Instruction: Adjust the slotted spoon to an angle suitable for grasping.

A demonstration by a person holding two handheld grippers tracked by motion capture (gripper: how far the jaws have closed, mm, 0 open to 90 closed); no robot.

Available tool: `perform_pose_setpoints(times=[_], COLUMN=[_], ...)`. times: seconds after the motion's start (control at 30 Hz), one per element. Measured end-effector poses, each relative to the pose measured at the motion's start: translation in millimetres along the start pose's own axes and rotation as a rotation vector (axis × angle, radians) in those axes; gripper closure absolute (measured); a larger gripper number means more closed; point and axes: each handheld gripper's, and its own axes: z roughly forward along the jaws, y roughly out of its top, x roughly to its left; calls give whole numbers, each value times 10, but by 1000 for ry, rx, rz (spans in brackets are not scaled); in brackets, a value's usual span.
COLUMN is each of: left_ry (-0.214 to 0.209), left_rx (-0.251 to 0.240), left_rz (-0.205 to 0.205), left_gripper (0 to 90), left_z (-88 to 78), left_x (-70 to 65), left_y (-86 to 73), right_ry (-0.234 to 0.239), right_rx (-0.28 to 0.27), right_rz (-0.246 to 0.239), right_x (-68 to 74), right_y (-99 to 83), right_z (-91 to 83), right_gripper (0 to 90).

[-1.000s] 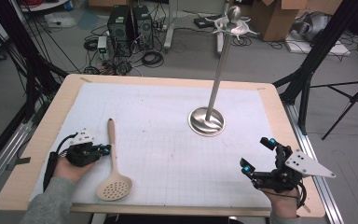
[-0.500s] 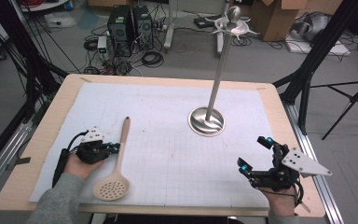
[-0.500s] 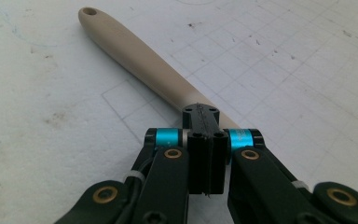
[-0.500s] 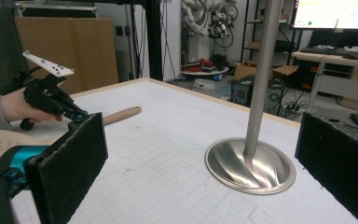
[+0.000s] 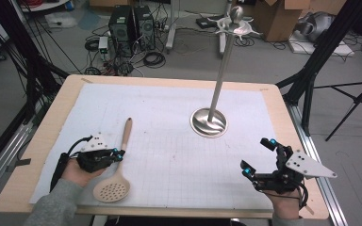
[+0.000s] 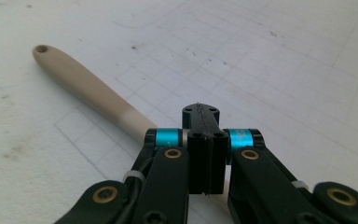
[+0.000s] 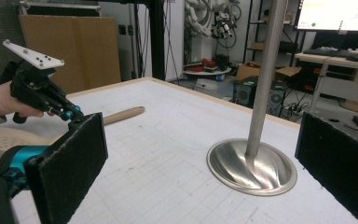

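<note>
Wooden slotted spoon [image 5: 115, 175] lower left of high view on bench [image 5: 169, 84], pale, perforated bowl, mid-handle hidden under left gripper [image 5: 118, 153], jaws closed on it, right gripper [image 5: 259, 155] jaws open, empty.

— What is around the table?
— A grey floor [image 5: 179, 61] with lots of black cables [image 5: 153, 59]. Two black computer boxes [image 5: 132, 21] stand there.
— Anything else?
— Brown cardboard boxes [image 5: 273, 19] and a black tripod [image 5: 353, 99].
</note>
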Motion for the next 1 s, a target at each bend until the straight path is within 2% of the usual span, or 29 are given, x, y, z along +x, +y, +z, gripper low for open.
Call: perform_pose_setpoints(times=[0.17, 0.33, 0.4, 0.7, 0.87, 1.0], left_ry=[-33, -42, -52, -47, -56, -56], left_rx=[9, 22, 55, 100, 129, 121], left_rz=[6, -8, 8, 58, 77, 55], left_gripper=[896, 896, 896, 896, 896, 896], left_z=[14, 48, 73, 51, -39, -153], left_x=[-75, -85, -116, -178, -153, -95], left_y=[-19, -38, -59, -74, -101, -190], right_ry=[-3, 0, -1, -1, 3, -2], right_rx=[5, 9, 5, 10, 12, 11], right_rz=[3, 4, 3, 4, 1, 3], right_x=[-8, -5, -10, -4, 2, -6], right_y=[-14, -12, -12, -17, -23, -31], right_z=[-2, 2, 0, 7, 16, 7], right_gripper=[11, 11, 11, 11, 11, 11])
